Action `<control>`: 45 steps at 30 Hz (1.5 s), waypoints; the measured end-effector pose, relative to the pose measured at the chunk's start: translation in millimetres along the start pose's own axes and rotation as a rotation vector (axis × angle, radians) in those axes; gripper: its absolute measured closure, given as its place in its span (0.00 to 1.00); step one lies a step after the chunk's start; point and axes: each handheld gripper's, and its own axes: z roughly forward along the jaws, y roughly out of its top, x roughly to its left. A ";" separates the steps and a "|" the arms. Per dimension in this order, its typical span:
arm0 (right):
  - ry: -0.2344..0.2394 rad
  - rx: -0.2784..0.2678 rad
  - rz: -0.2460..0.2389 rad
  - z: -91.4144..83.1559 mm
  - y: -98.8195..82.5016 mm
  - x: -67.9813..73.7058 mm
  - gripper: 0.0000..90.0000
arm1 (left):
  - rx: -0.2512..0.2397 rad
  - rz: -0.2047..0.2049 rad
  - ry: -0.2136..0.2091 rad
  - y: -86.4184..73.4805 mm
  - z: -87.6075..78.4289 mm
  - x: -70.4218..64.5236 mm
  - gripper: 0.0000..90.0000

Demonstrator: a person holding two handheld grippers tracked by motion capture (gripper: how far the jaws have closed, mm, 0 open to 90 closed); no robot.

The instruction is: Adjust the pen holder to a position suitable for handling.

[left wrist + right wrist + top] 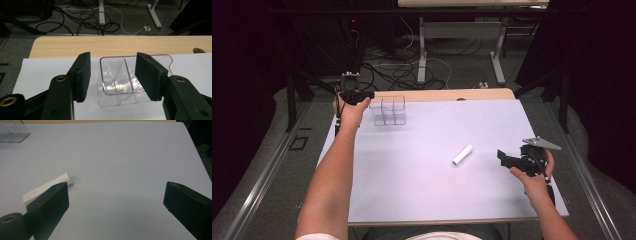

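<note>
Clear divided organizer [125, 80] at worktop's far left: probably light, rigid, slick, thin-walled. Left gripper [112, 75] jaws half-spread around it, not touching; grip opposite walls. Right gripper [115, 202] jaws wide, empty.

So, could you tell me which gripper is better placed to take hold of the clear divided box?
The left. The left gripper sits at the clear divided box, open jaws either side of its near end wall. The right gripper hovers far off, open, near the white tube.
</note>
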 end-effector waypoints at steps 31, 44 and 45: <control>0.021 0.029 0.015 2.3 -2.0 -0.4 0.07 | 0.179 -0.009 0.019 -13.4 39.4 4.8 0.78; 0.027 0.042 0.000 3.6 -3.2 0.5 0.08 | 0.191 0.007 0.034 -15.3 41.7 8.4 0.88; 0.028 0.042 0.000 3.7 -3.2 0.5 0.08 | 0.190 0.009 0.036 -15.5 42.1 8.0 0.88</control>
